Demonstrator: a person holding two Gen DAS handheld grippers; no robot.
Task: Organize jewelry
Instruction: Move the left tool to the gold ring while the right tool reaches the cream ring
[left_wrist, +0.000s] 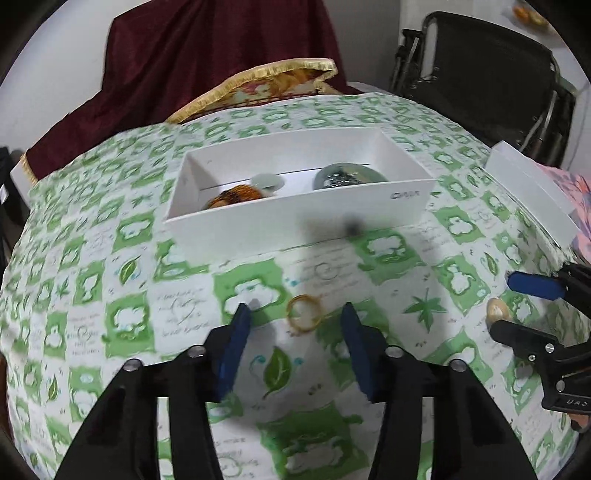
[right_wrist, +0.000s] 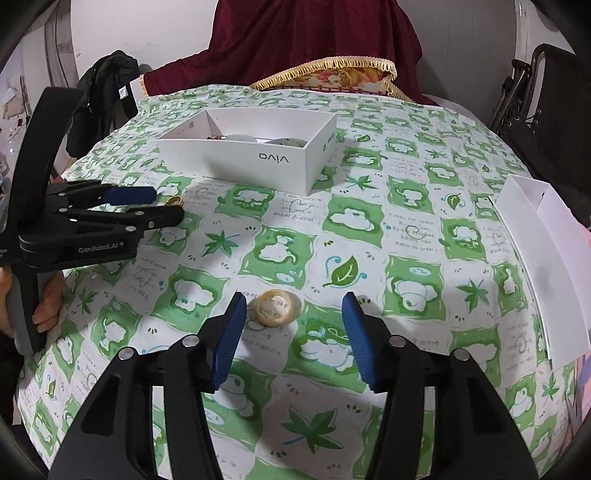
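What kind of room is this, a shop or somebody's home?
Most likely a home: a table under a green leaf-print cloth, a reused white phone box holding trinkets, and a folded chair against the wall.

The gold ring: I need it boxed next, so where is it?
The gold ring lies on the tablecloth between the left gripper's open jaws, in front of the white box.

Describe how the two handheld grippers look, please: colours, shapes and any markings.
Both the left gripper and the right gripper are black, with angular arms, silver bolts and flat blue fingers. The left one's body carries white lettering, and it has a grey-and-black handle.
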